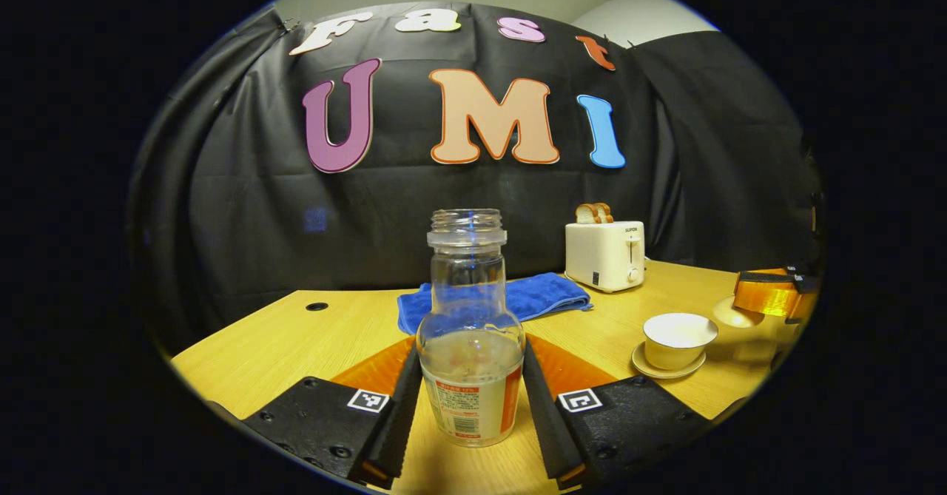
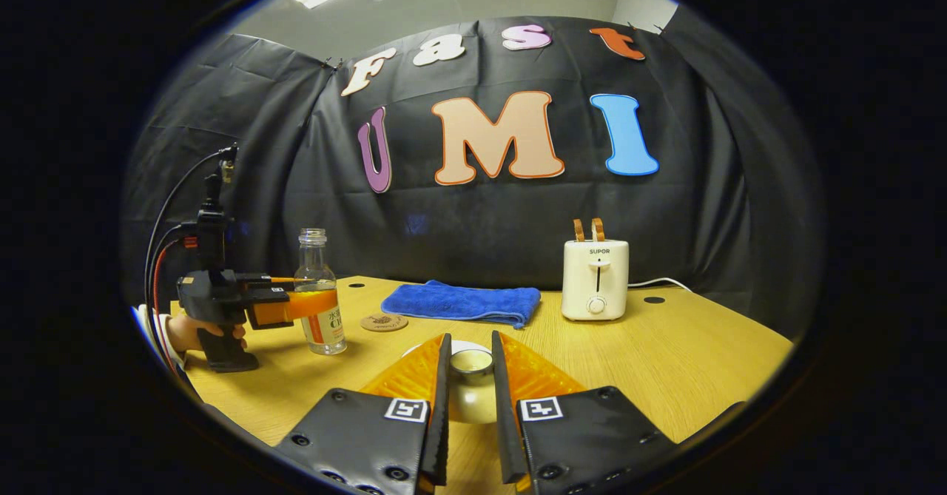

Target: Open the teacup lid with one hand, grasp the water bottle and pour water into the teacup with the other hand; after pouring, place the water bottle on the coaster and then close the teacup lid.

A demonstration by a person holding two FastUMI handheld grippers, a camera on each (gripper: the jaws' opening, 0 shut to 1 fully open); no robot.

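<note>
In the left gripper view, the left hand-held gripper [image 1: 470, 406] has its two fingers on both sides of a clear glass water bottle [image 1: 470, 332], and they seem to press on its lower part near the label. The bottle stands upright on the wooden surface [image 1: 281, 339], it has no cap, and some water fills the lower part. Behind it lies a folded blue towel [image 1: 540, 295]. To the right stands a white toaster [image 1: 605, 254] with bread slices in it. Nearer, on the right, an open teacup [image 1: 677, 339] sits on its saucer [image 1: 666, 369]. Just beside it the right hand-held gripper [image 1: 773, 295] is at the edge of the view, with the pale lid [image 1: 736, 314] at its fingers, though the edge is too distorted to be certain.

In the right gripper view, the right hand-held gripper [image 2: 470, 376] pinches the knob of the teacup lid [image 2: 471, 365] between its fingers. At the left, a hand [image 2: 185, 330] holds the left hand-held gripper [image 2: 314, 304] around the water bottle [image 2: 317, 288]. A round coaster [image 2: 384, 322] lies near the bottle, between it and the blue towel [image 2: 462, 302]. The toaster [image 2: 595, 279] stands to the right of the towel.
</note>
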